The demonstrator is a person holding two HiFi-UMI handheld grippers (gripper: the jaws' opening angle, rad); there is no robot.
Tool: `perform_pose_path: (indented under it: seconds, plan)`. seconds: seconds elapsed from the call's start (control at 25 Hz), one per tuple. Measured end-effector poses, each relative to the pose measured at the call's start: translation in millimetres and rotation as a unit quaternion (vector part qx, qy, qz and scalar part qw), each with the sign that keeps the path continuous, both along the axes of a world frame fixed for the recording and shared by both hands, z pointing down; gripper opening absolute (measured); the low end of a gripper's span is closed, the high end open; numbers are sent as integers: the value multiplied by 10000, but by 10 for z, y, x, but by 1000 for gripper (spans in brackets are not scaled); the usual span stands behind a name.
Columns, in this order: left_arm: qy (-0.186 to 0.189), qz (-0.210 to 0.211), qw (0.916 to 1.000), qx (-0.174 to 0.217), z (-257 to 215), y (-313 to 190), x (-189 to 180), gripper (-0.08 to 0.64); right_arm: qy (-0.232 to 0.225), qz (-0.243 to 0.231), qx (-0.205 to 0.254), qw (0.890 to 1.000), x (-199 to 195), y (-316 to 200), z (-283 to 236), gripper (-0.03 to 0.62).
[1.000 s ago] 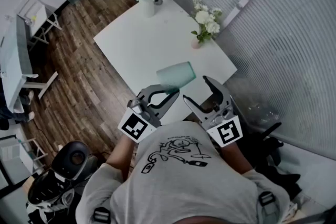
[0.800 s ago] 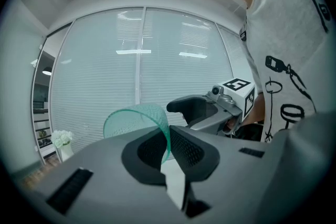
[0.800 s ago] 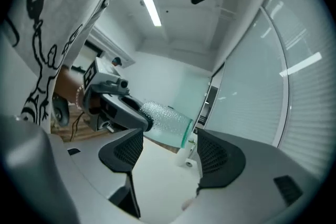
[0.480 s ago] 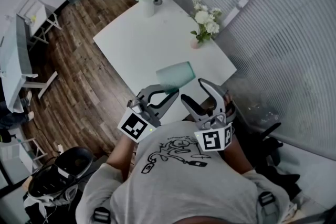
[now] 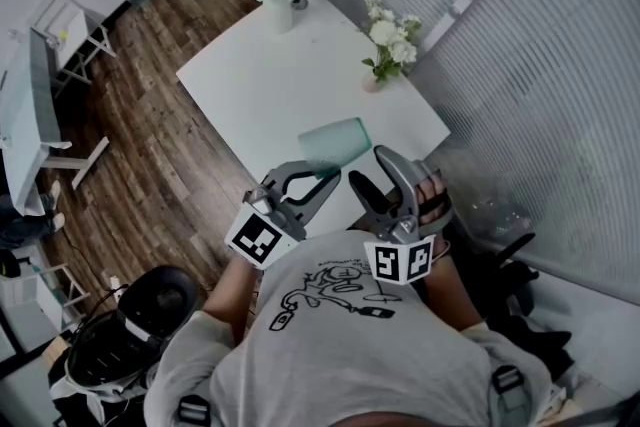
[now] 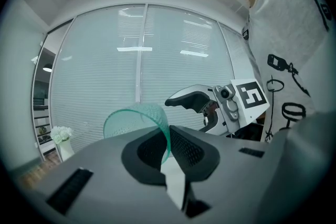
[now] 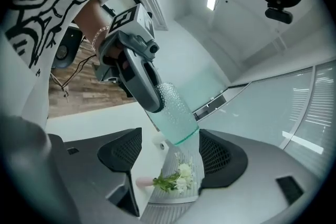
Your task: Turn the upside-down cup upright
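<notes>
Cup (image 5: 335,143), translucent green, hung in air above near edge of white table (image 5: 260,85), lying roughly on side. Left gripper (image 5: 322,179) jaws almost fully closed, pads pinching thin cup wall between them; cup carried by this grip alone. Right gripper (image 5: 370,170) just beside cup, jaws spread wide, holding nothing. In right gripper view, cup's far end appeared between pads, touching neither.

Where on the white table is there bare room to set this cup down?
The table is bare through its middle, from the left edge across to the pink vase. The corner to the right of the cup is also free. The far corner is crowded by the white vase and a small object beside it.
</notes>
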State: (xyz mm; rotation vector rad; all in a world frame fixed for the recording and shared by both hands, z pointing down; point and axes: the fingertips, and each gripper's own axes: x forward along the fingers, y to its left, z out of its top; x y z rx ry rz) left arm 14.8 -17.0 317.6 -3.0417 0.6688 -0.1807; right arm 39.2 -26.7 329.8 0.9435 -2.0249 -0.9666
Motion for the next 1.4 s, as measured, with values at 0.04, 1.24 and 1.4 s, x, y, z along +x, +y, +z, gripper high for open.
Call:
perform_pose_path:
  seconds: [0.04, 1.24, 1.4]
  plan:
    - [-10, 2, 10000, -13, 9, 0, 2, 14, 32, 11, 16, 10000, -2, -6, 7, 337]
    - [-531, 606, 9965, -210, 205, 295, 270, 14, 591, 60, -206, 9980, -76, -100, 233, 370]
    - [-641, 687, 9954, -172, 239, 311, 309, 14, 685, 107, -261, 9973, -45, -125, 289, 370]
